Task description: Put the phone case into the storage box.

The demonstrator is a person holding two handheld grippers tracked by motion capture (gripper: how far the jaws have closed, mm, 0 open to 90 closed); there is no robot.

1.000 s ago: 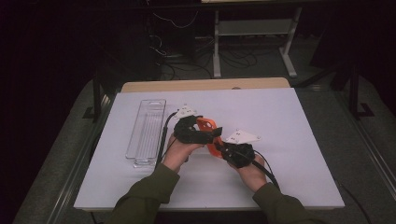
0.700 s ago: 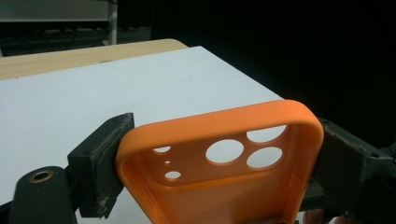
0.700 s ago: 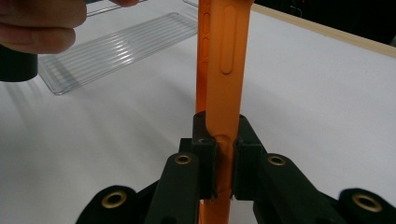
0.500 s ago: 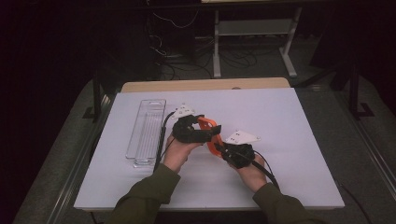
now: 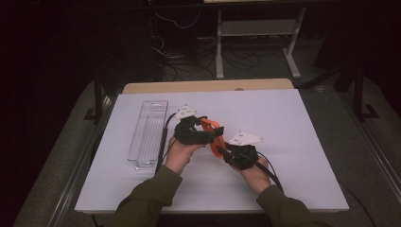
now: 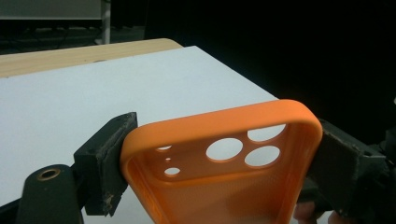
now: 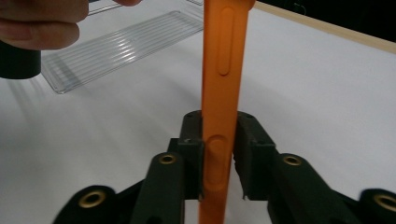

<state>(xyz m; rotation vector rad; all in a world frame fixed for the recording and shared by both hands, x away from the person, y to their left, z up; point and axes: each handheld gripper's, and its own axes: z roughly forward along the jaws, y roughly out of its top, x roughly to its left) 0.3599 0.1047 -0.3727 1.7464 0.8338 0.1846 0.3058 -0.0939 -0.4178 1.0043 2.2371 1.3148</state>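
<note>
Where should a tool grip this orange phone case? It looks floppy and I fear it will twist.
Grip the orange phone case across its two long side rims, coming from the camera-hole end. The rims are its thickest, parallel faces; the left tool already pinches there.

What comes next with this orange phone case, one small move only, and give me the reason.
Probably draw the right gripper back off the phone case. The left gripper already clamps the case across its width, pads tight on both long edges. The right gripper's jaws have just been opening: one pad stands off the case's edge, so the handover looks nearly done. Both hold it above the table.
</note>
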